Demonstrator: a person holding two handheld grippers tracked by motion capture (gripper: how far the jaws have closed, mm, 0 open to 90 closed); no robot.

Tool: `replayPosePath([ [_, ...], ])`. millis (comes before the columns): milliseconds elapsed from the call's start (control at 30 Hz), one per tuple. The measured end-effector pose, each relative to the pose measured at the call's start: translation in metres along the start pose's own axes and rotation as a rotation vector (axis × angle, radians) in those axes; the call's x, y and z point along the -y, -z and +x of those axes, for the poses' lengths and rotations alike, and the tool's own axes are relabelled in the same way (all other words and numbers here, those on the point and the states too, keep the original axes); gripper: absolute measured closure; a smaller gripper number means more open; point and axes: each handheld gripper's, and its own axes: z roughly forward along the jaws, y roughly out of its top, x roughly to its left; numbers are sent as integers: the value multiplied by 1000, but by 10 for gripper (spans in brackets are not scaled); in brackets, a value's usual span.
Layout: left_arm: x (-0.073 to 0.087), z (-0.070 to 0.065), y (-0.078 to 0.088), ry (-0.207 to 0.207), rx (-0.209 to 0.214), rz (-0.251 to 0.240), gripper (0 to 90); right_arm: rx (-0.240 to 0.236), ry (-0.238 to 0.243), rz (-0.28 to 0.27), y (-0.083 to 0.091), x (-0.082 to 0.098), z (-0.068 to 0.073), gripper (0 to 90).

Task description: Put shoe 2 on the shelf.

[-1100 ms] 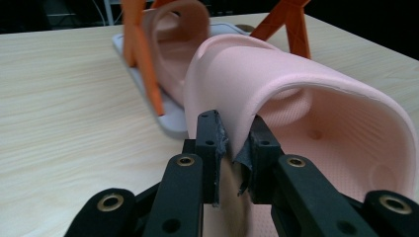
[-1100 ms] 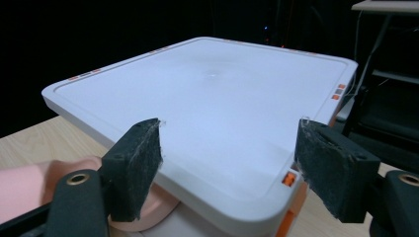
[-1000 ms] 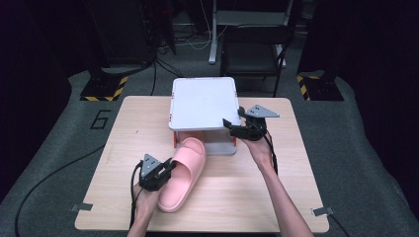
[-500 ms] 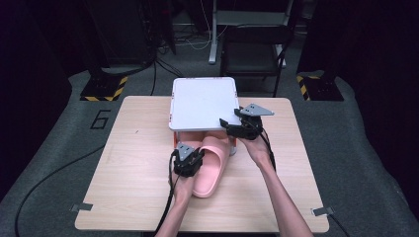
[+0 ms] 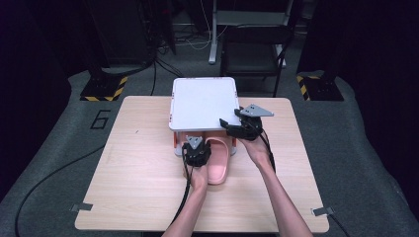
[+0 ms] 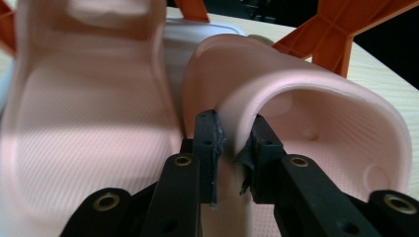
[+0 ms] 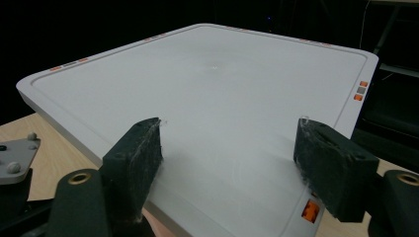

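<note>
Left tool (image 6: pixel 230 148) clamped tight on soft pale-pink slipper's (image 6: pixel 316 123) arched strap edge, finely textured footbed inside.

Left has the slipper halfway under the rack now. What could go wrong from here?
1. The left gripper pinches only the thin edge of the slipper's strap; the soft foam could slip out if pushed.
2. A second pink slipper already lies close beside it under the white shelf, so the two may jam or shove each other.
3. The orange legs stand close; the strap could catch on one.
</note>
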Motion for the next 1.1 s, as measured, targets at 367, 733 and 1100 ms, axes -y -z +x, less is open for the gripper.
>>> replayPosePath([
  [367,-4,40,46,-230,304,-5,329,0,7,-3,-1,0,0,263],
  [733,25,54,81,-421,506,114,119,9,-3,6,-2,-2,1,263],
  [1100,39,38,73,-528,507,224,156,8,1,2,-3,-2,1,264],
])
